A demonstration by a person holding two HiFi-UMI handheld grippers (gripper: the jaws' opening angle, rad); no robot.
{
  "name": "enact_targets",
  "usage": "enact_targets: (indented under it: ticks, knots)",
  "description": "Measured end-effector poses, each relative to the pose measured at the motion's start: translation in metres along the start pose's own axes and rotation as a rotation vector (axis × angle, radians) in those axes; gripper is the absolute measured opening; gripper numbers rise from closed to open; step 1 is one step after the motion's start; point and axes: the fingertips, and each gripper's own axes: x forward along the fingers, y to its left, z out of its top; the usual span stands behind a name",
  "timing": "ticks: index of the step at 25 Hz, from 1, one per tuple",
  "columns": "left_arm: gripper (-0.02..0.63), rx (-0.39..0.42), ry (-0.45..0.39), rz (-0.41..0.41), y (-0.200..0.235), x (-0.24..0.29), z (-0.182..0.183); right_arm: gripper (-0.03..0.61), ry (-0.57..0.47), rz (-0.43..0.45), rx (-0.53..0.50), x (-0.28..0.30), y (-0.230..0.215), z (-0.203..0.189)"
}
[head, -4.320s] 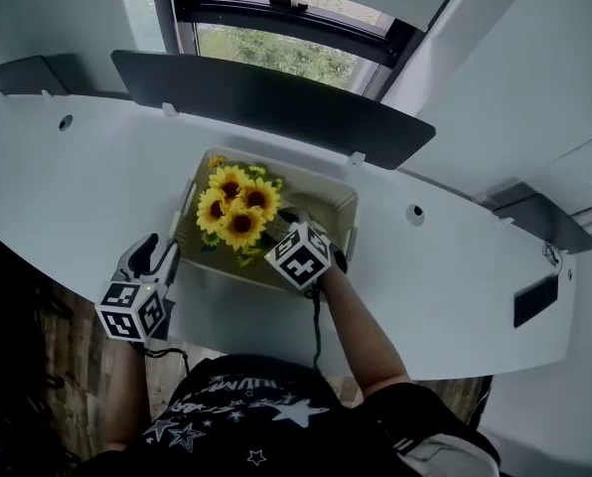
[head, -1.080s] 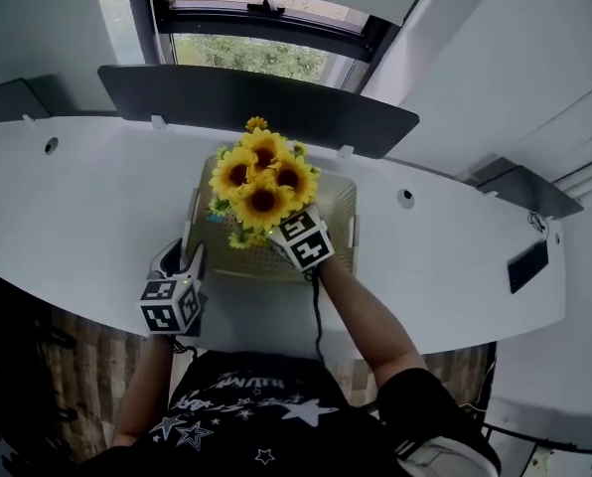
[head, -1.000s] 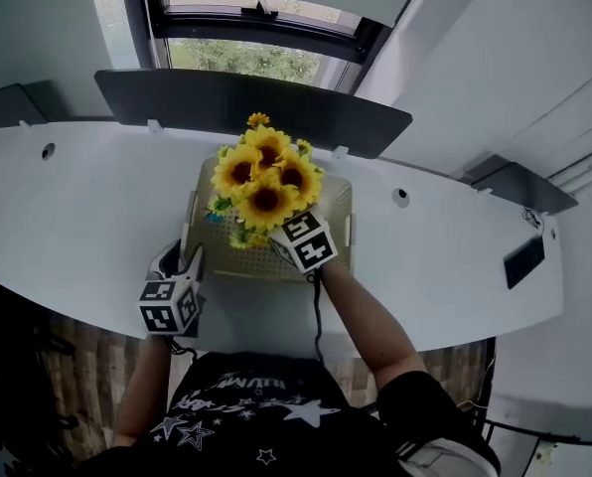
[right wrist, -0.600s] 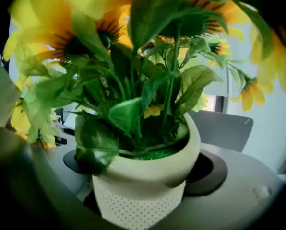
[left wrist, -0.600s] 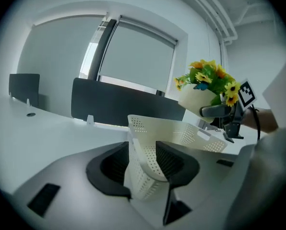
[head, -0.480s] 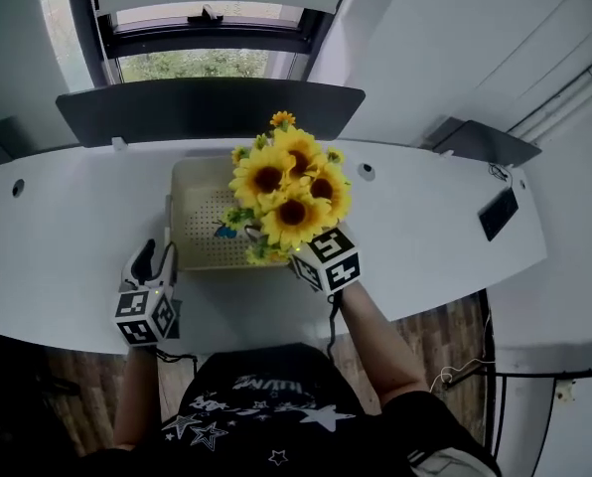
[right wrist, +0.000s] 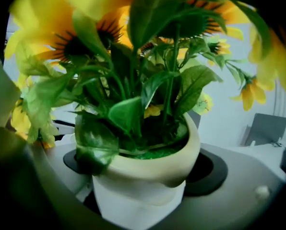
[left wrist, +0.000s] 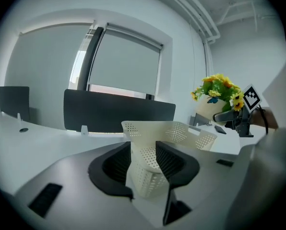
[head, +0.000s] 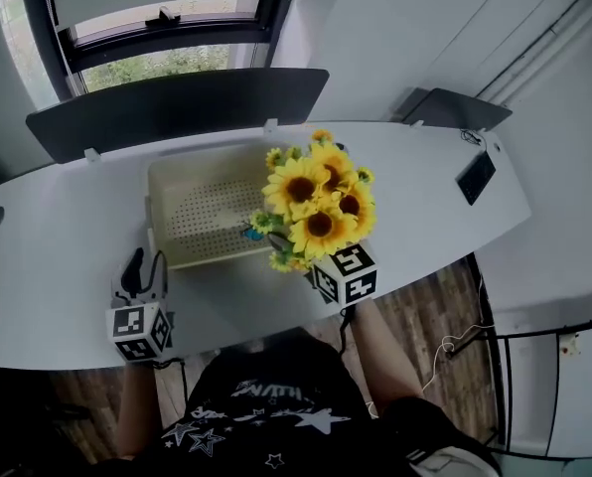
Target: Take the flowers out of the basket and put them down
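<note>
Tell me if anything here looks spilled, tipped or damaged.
Nothing stands out. The basket sits level on the desk; the sunflowers stand upright in their pot, held by the right gripper. Nothing has spilled.

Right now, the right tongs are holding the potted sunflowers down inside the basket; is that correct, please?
Not quite. The right tongs do hold the potted sunflowers, but not inside the basket: they are up in the air, clear of it and off its right end. The left gripper view shows this most plainly, with the flowers held to the basket's right.
</note>
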Motion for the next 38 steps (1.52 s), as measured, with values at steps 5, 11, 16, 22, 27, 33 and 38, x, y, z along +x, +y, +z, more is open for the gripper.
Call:
enact_targets:
  ticks: [5, 11, 16, 22, 27, 33, 38]
  knots:
    - [0.161, 0.026, 0.004, -0.046, -0.026, -0.005, -0.003, 0.531, 0.003, -0.068, 0.026, -0.025, -0.023, -0.014]
    - [0.159, 0.117, 0.004, -0.149, -0.094, 0.009, -0.002, 0.531, -0.012, -0.134, 0.075, -0.041, -0.063, -0.026]
    - [0.072, 0.141, 0.006, -0.184, -0.132, 0.03, 0.004, 0.531, 0.008, -0.147, 0.099, -0.054, -0.102, -0.05]
    - [0.029, 0.109, -0.018, -0.216, -0.189, 0.051, 0.015, 0.531, -0.005, -0.09, 0.204, -0.066, -0.149, -0.09]
    - [0.029, 0.116, -0.029, -0.21, -0.243, 0.073, 0.018, 0.531, 0.041, -0.042, 0.156, -0.066, -0.182, -0.121]
    - [0.029, 0.134, -0.018, -0.152, -0.277, 0.096, 0.009, 0.531, 0.086, 0.029, 0.137, -0.055, -0.202, -0.158]
    - [0.029, 0.127, -0.003, -0.079, -0.3, 0.103, 0.006, 0.531, 0.138, 0.096, 0.094, -0.054, -0.218, -0.186]
